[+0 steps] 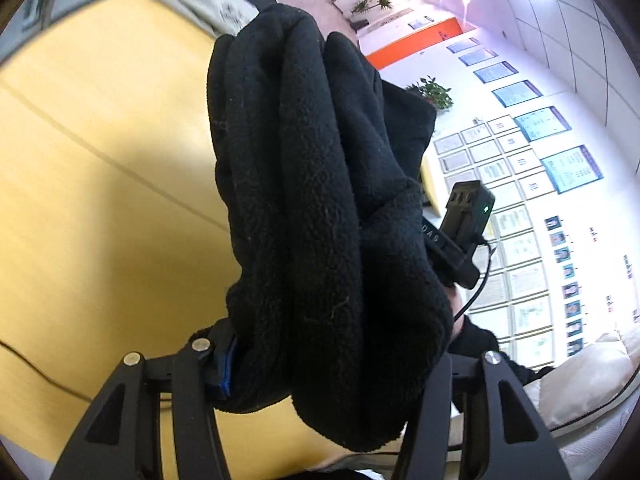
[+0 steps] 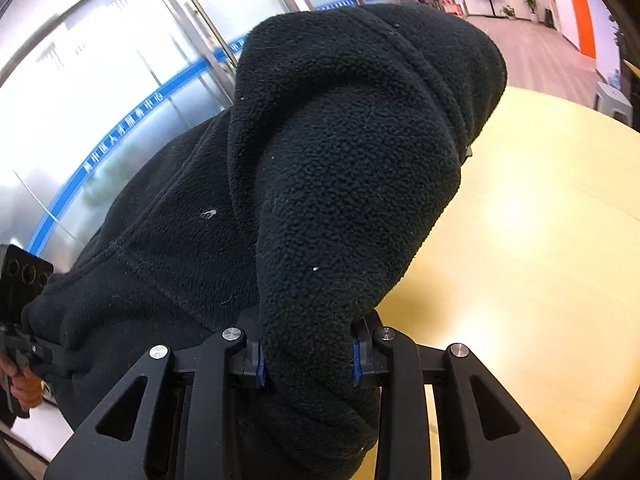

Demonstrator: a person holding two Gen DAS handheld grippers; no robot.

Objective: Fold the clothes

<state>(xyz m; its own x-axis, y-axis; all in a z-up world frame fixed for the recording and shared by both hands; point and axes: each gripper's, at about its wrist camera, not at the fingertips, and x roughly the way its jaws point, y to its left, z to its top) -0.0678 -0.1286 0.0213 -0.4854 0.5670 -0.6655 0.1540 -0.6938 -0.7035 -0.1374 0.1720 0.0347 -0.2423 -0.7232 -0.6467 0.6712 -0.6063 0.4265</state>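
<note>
A black fleece garment [image 1: 320, 200] is held up in the air between both grippers, above a yellow table [image 1: 100, 160]. My left gripper [image 1: 320, 376] is shut on a thick bunch of the fleece; only its left blue pad [image 1: 226, 372] shows. My right gripper [image 2: 307, 360] is shut on another fold of the same garment [image 2: 340, 160], with blue pads on both sides of the cloth. The right gripper's body [image 1: 464, 224] shows behind the fleece in the left wrist view. The left gripper's body [image 2: 20, 280] shows at the left edge of the right wrist view.
A grey folded garment [image 1: 208, 0] lies at the table's far edge. A thin cable [image 1: 36, 372] runs over the table at the left. White cushions [image 1: 580, 380] sit at the right. The yellow table [image 2: 540, 260] spreads under the right gripper. Glass doors [image 2: 120, 60] stand behind.
</note>
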